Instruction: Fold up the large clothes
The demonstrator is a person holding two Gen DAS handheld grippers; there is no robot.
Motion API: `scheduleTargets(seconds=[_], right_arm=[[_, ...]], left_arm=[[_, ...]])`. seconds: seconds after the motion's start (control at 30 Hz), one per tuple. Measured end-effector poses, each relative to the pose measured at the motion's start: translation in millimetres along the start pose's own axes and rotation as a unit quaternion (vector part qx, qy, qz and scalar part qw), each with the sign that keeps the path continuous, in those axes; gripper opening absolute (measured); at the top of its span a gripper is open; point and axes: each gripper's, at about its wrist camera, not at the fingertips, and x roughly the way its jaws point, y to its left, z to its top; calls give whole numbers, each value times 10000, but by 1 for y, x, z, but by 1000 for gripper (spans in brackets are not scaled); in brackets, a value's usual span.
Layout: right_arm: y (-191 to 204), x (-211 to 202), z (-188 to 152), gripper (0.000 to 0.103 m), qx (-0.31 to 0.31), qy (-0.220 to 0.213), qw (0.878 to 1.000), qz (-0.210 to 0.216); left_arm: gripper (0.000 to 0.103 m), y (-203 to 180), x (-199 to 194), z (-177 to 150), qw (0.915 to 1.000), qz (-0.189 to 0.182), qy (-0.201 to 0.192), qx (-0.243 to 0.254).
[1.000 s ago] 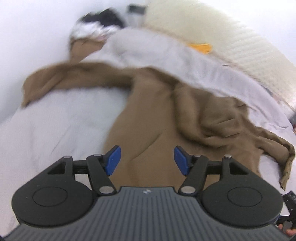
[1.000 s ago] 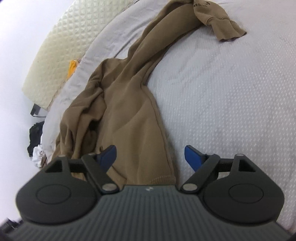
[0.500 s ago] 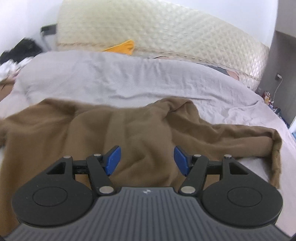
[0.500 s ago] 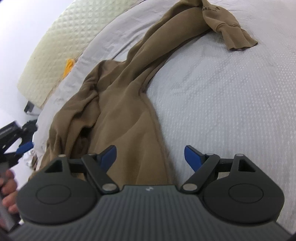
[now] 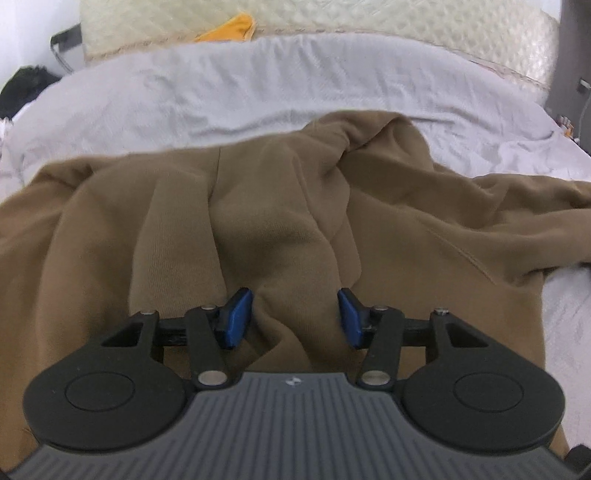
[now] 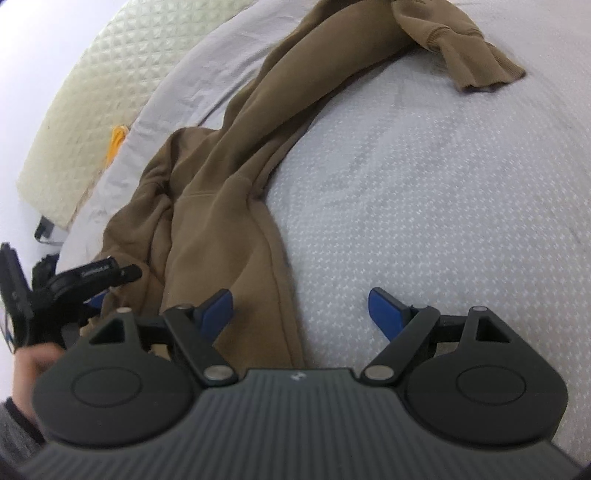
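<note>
A large brown sweatshirt [image 5: 258,206] lies crumpled on a grey bed. In the right wrist view it [image 6: 221,192] stretches from the near left up to a sleeve cuff [image 6: 476,62] at the top right. My left gripper [image 5: 293,317] is open, low over a raised fold of the body fabric that sits between its blue pads. My right gripper [image 6: 301,308] is open over the garment's side edge, its left pad above the cloth and its right pad above bare bed. The left gripper also shows in the right wrist view [image 6: 74,284], beside the garment's left part.
The grey bedcover [image 6: 443,206] spreads right of the garment. A cream quilted headboard [image 5: 369,18] stands behind the bed, with a yellow item [image 5: 229,31] against it. Dark things [image 5: 26,85] lie at the far left beside the bed. A grey cabinet [image 5: 574,55] stands at the right.
My left gripper has swung round to face the headboard and moved down close onto the sweatshirt. My right gripper has shifted right along the garment's edge. Both stayed open.
</note>
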Motion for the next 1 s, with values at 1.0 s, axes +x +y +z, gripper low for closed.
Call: scheduleTargets(seconds=[1.0], right_arm=[[39,-46,-12,82,-1500,-1070,9824,-321]], left_arm=[[71,43,-204,-100,9926,-779,-929,-72]])
